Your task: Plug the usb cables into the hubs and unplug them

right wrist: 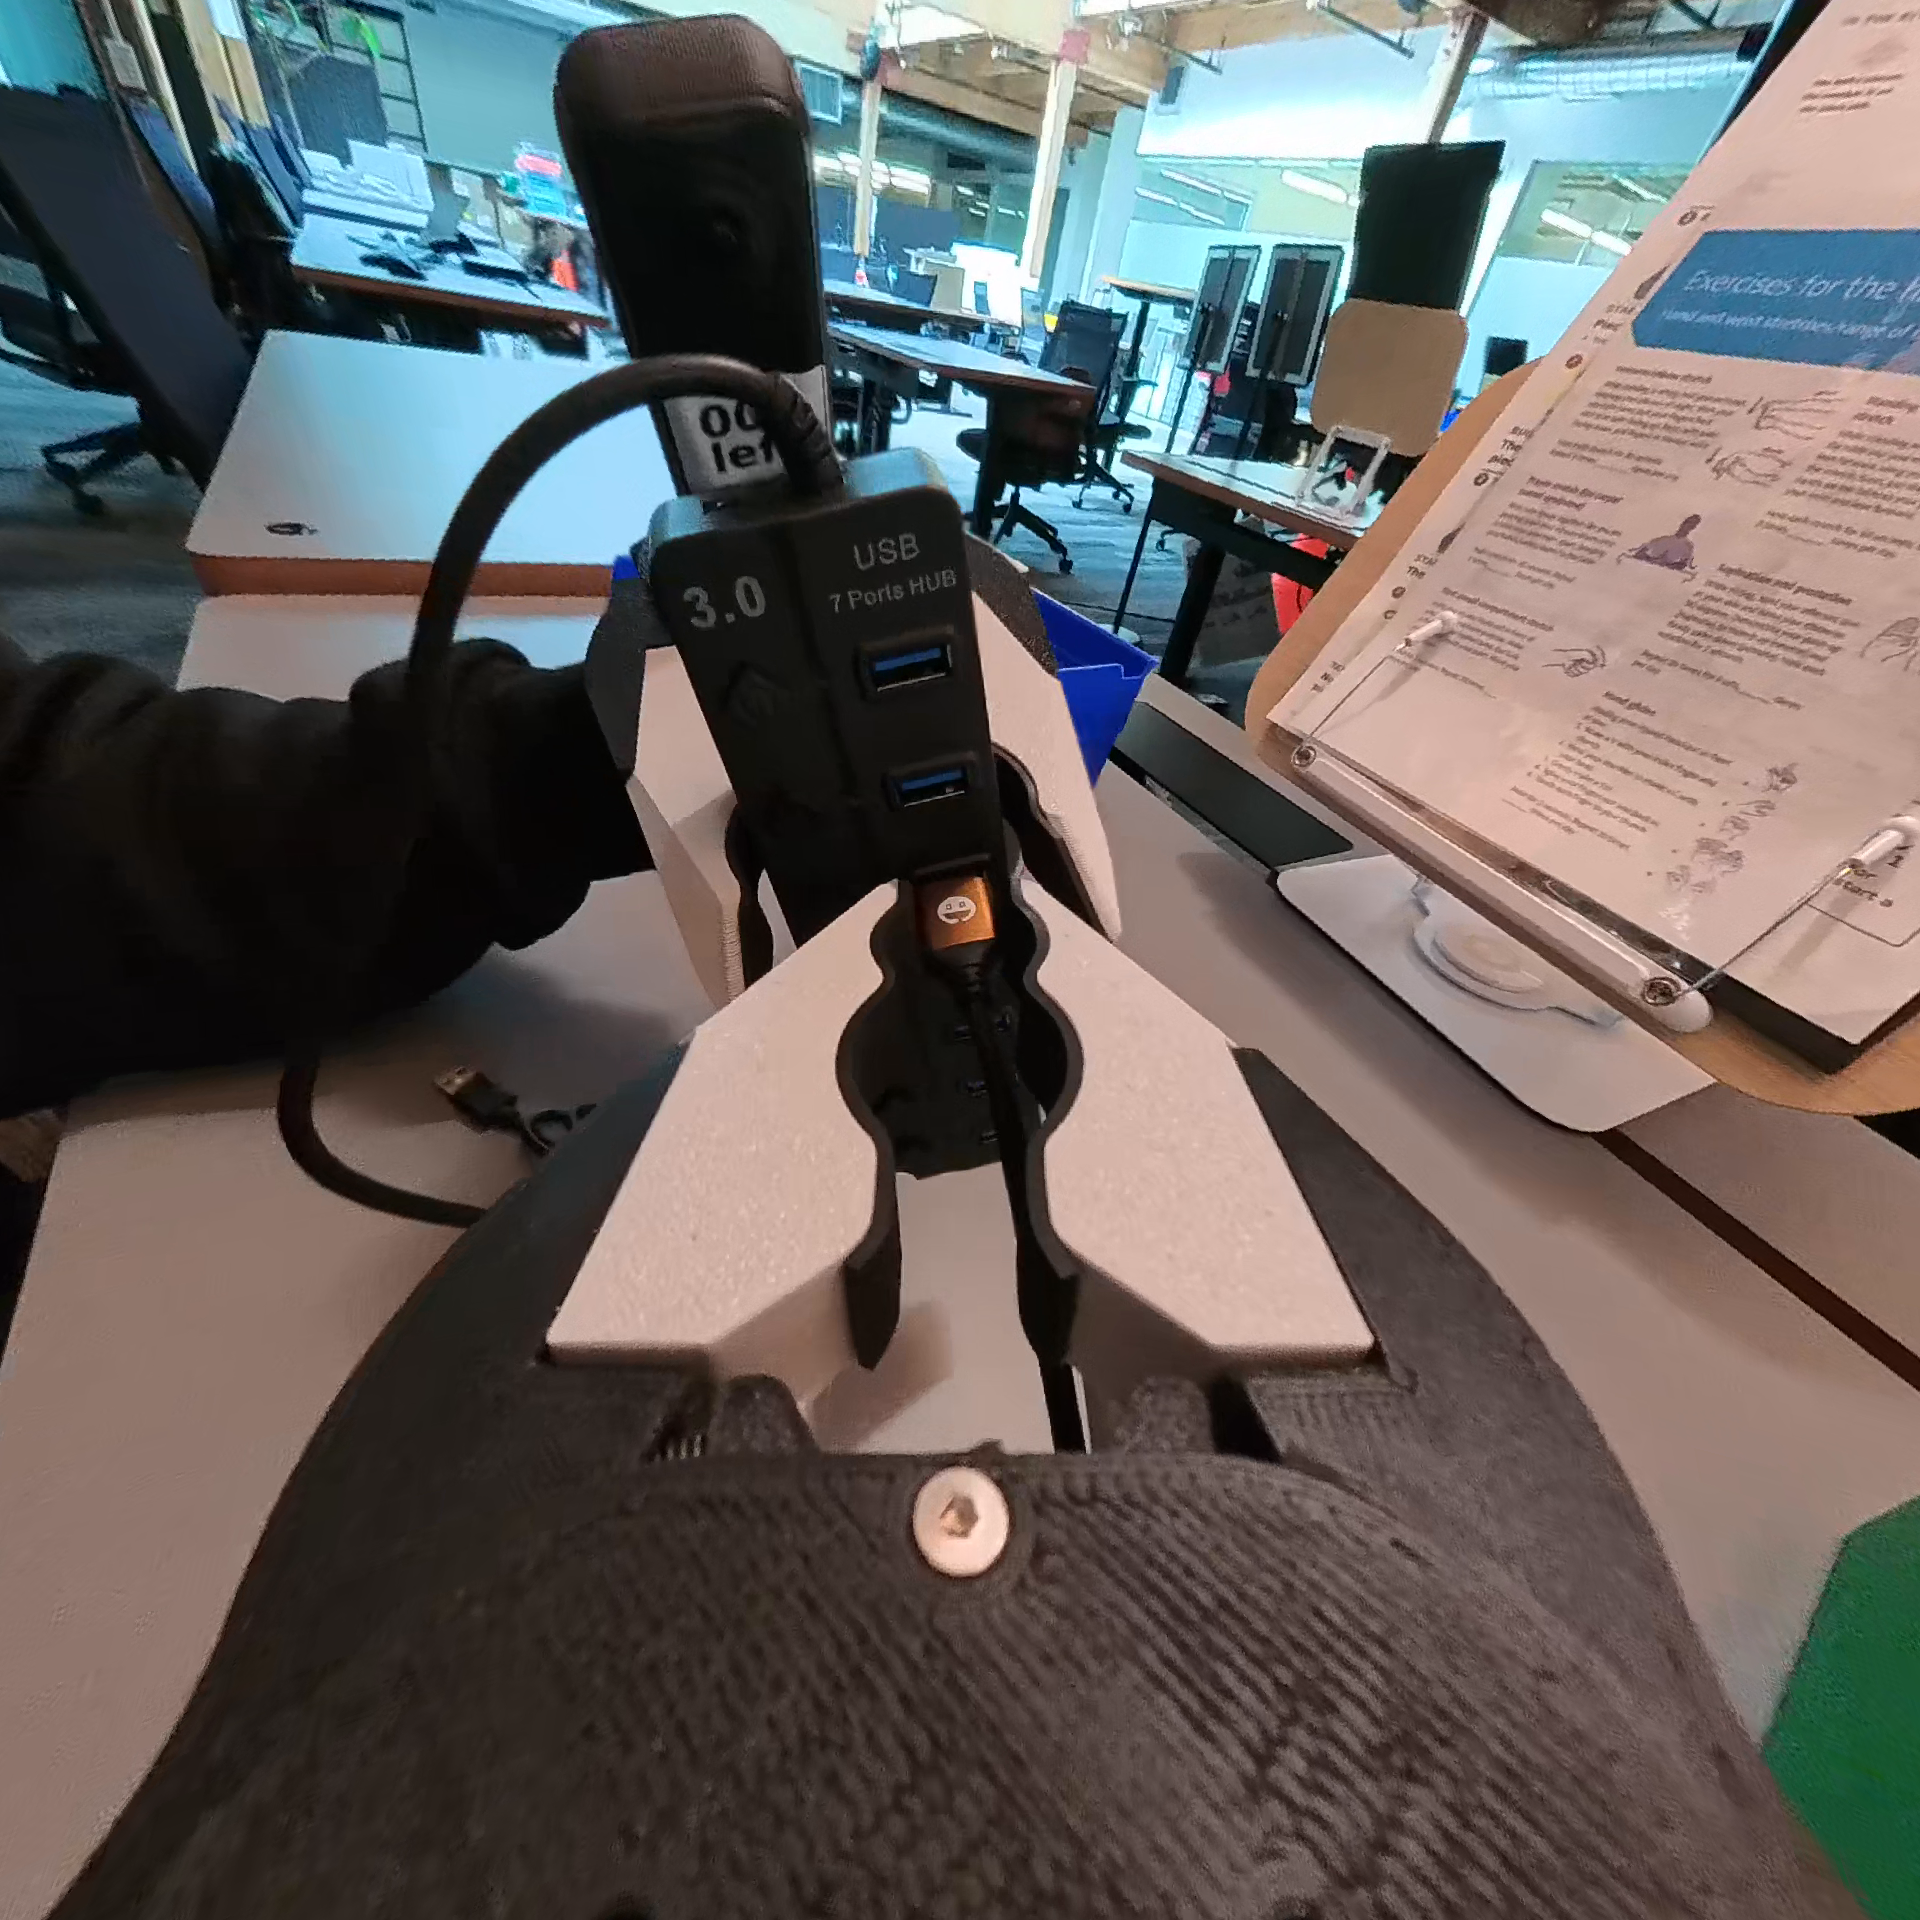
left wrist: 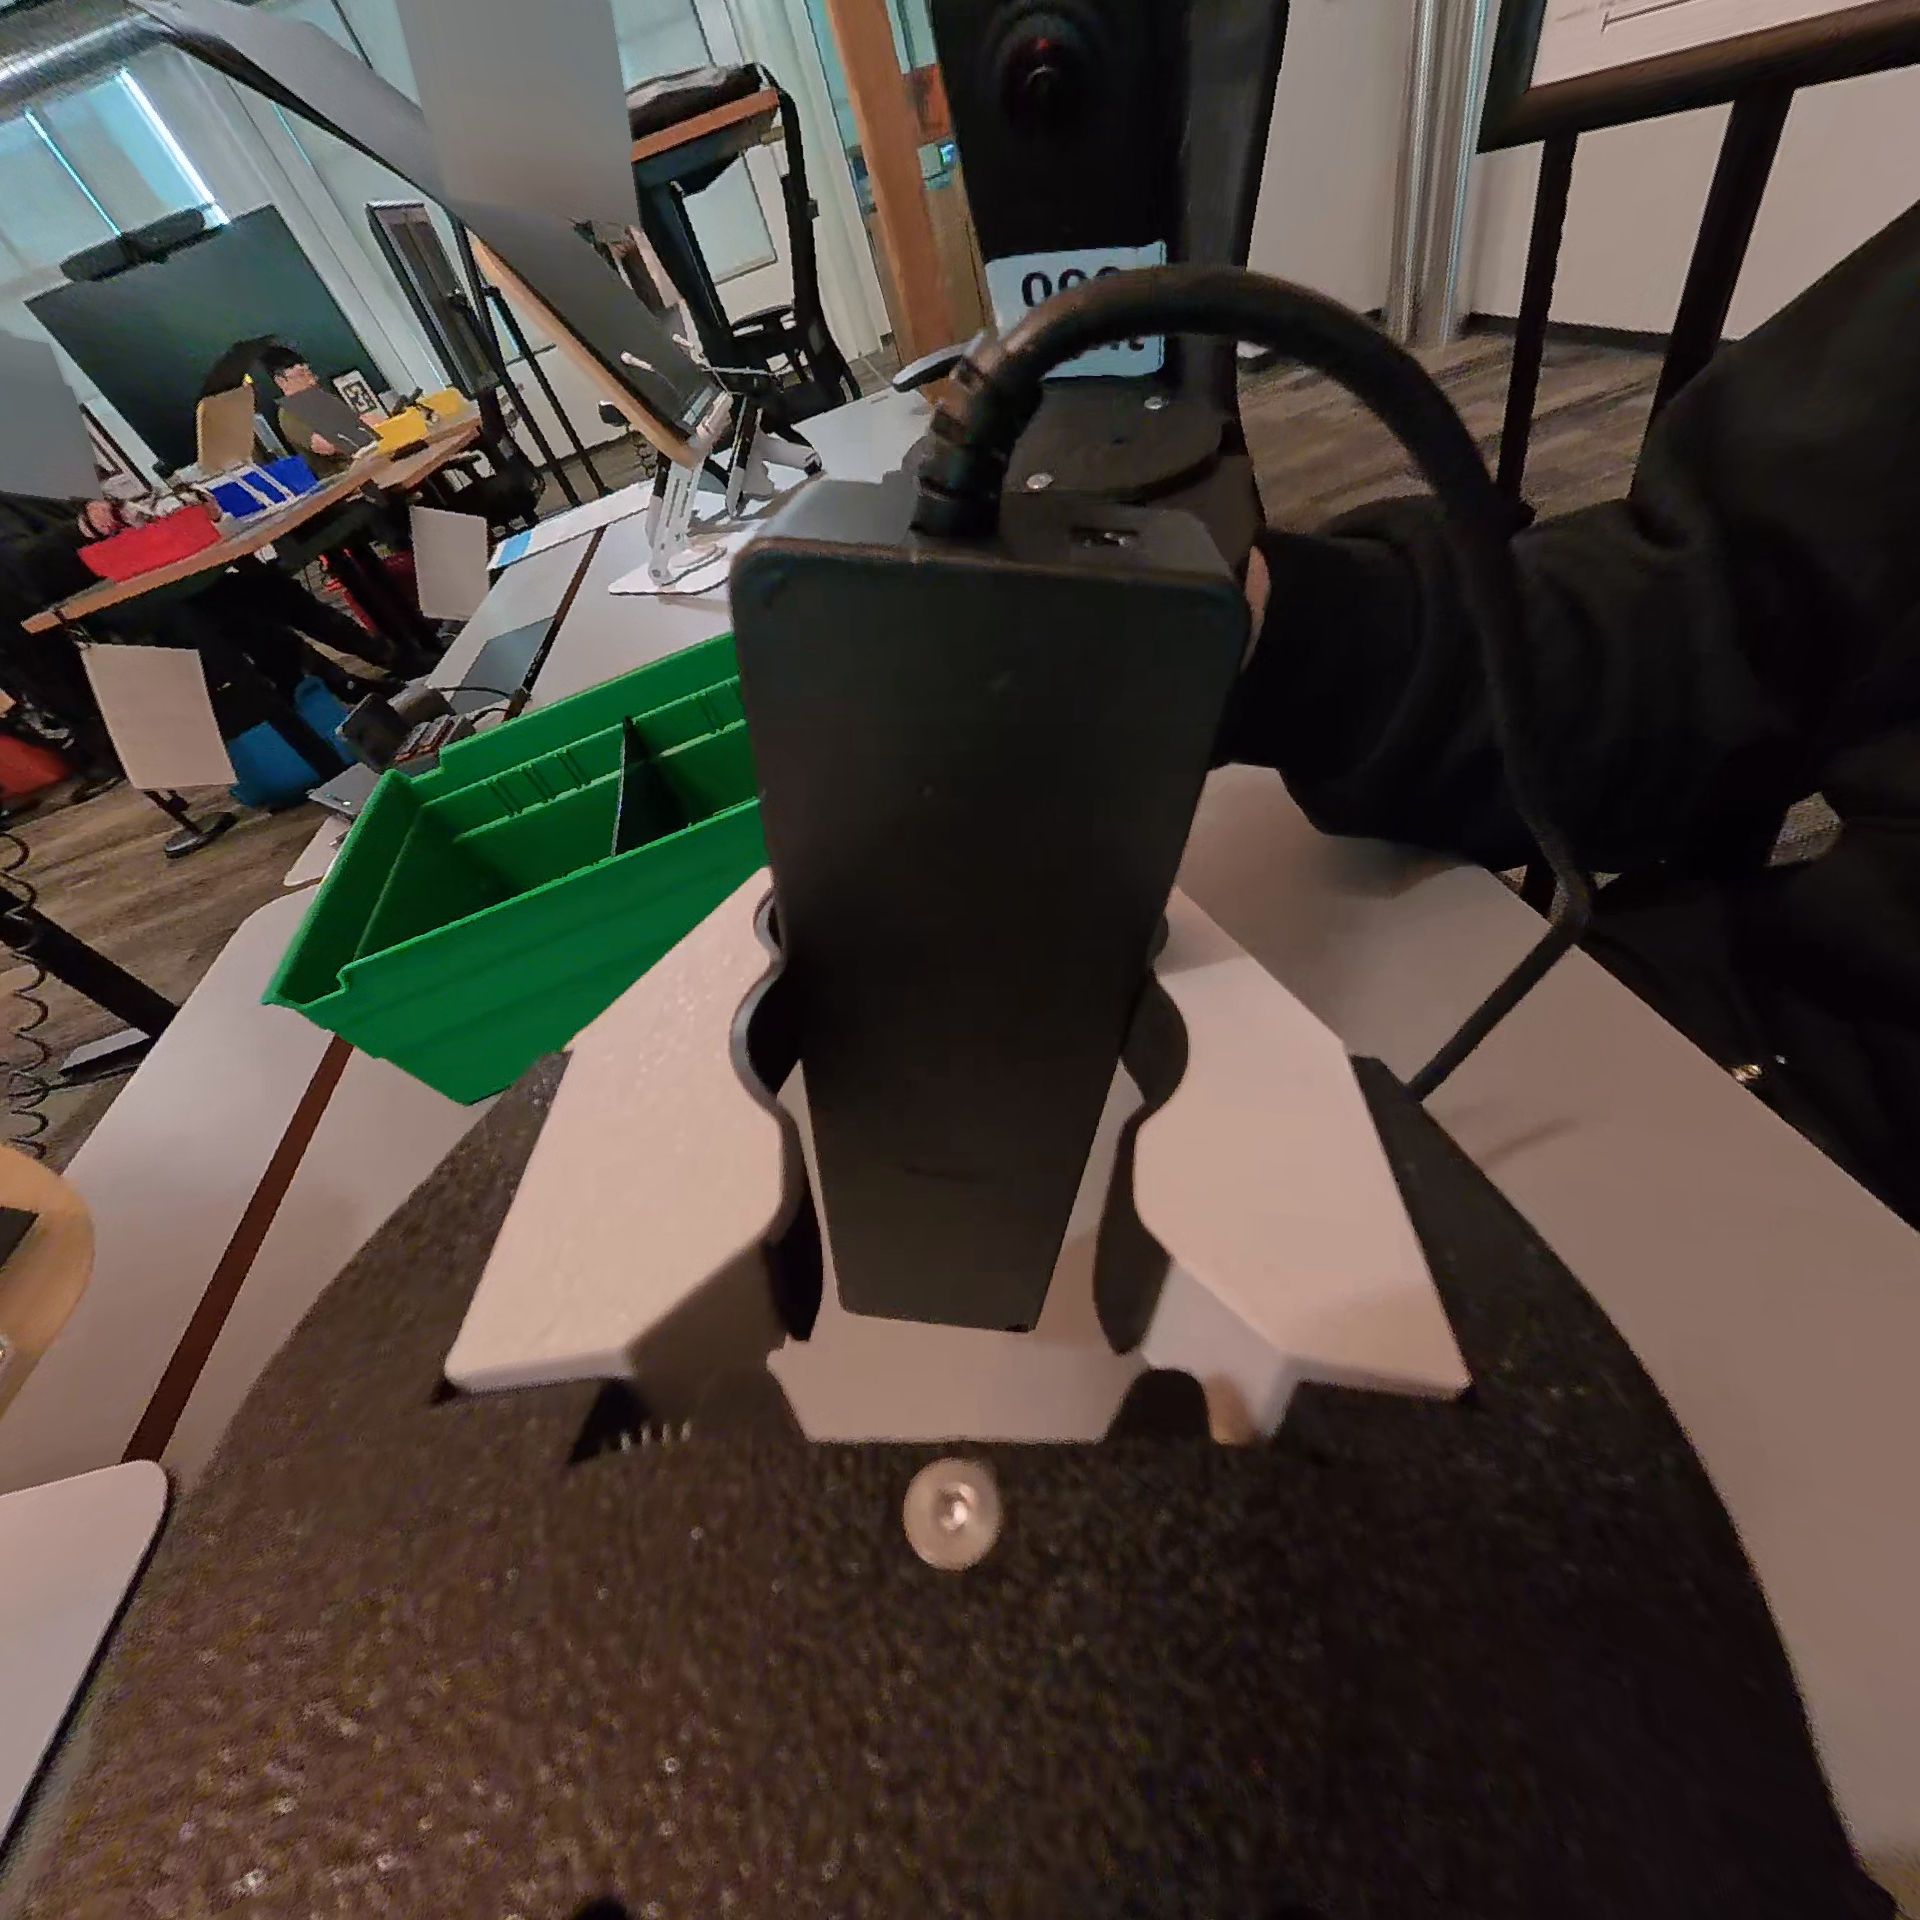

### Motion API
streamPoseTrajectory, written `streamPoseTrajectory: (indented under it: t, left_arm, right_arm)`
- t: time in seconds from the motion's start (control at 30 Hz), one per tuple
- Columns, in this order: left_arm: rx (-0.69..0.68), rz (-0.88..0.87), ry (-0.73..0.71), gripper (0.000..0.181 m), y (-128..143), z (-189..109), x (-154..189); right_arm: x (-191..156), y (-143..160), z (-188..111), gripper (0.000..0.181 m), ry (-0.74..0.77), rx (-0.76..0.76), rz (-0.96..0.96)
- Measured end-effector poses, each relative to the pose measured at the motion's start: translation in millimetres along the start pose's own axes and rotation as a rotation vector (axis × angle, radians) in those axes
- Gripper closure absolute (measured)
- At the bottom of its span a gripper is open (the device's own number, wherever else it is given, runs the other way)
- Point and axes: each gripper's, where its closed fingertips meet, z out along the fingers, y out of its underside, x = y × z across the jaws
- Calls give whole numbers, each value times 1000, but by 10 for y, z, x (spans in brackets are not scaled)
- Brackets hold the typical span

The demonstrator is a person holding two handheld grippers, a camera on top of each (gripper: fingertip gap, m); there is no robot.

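Observation:
My left gripper (left wrist: 961, 977) is shut on a long black USB hub (left wrist: 987, 831), held upright with its plain back towards the left wrist view. The hub's thick black cable (left wrist: 1195, 301) arches off its top. In the right wrist view the hub (right wrist: 831, 665) shows its port face, with two free blue ports uppermost. My right gripper (right wrist: 954, 920) is shut on an orange USB plug (right wrist: 954, 909) whose front end sits in the third port. Its thin black cable (right wrist: 1013, 1143) runs back between my fingers. The left gripper's white fingers (right wrist: 1049, 748) flank the hub.
A green divided bin (left wrist: 499, 904) stands on the grey table (left wrist: 1714, 1143) to the left. A loose black USB plug (right wrist: 473, 1091) lies on the table. A tilted stand with a printed sheet (right wrist: 1610, 644) and a blue bin (right wrist: 1101, 665) are at the right. Black sleeves (left wrist: 1558, 675) hold the grippers.

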Motion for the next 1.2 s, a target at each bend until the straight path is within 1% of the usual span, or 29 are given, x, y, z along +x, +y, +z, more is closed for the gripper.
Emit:
streamPoseTrajectory:
  t: [0.1,0.17,0.2,0.23,0.27,0.3,0.33,0.37,0.4,0.43,0.5,0.6,0.67,0.73,0.8,0.87,0.93,0.97,1.03,1.13,1.2]
  left_arm:
    - [2,4,12,121,9,7,14]
    - [43,-2,23,121,-45,9,23]
    - [36,2,11,123,-46,10,9]
    - [25,6,-30,126,-41,-25,-57]
    - [44,-3,-62,126,-64,-139,-131]
    - [70,-28,-87,126,-97,-317,-201]
    - [69,-26,-138,126,-113,-499,-283]
    - [67,0,-184,126,-147,-645,-332]
    - [91,13,-190,127,-216,-738,-323]
    - [120,12,-184,127,-285,-785,-306]
    - [133,19,-193,127,-328,-791,-317]
    - [110,10,-190,127,-301,-757,-321]
    - [109,10,-201,127,-312,-773,-334]
    - [130,1,-202,127,-348,-807,-337]
    - [146,-2,-203,127,-370,-833,-338]
    - [144,-9,-206,127,-360,-839,-349]
    - [140,-15,-205,127,-342,-828,-357]
    - [139,-17,-203,127,-333,-819,-358]
    - [138,-22,-198,127,-321,-798,-355]
    - [127,-24,-202,127,-302,-796,-361]
    - [128,-24,-199,127,-306,-813,-356]
  right_arm:
    - [-5,15,-10,167,-17,-18,-7]
    - [-14,-36,-45,168,-14,-26,-21]
    - [-15,-58,-66,168,-7,-38,-37]
    - [21,-56,-103,167,20,-59,-62]
    - [163,-44,-196,168,107,-86,-89]
    - [456,8,-402,168,266,-146,-138]
    - [628,12,-623,168,336,-157,-150]
    - [629,-44,-776,168,290,-106,-96]
    - [611,-142,-892,168,251,-33,-53]
    - [663,-227,-1005,168,285,19,-63]
    - [832,-346,-1236,168,404,53,-84]
    - [984,-628,-1630,168,540,217,-107]
    - [1139,-718,-1913,168,652,239,-140]
    - [1261,-801,-2112,168,682,220,-153]
    - [1415,-930,-2275,169,716,232,-165]
    - [1547,-1030,-2333,168,703,234,-163]
    - [1701,-1101,-2367,168,724,250,-192]
    - [1768,-1081,-2330,168,708,236,-207]
    - [1970,-893,-2251,168,713,178,-184]
    - [2140,-431,-2040,168,643,114,-38]
    - [2174,-96,-1911,169,595,86,78]
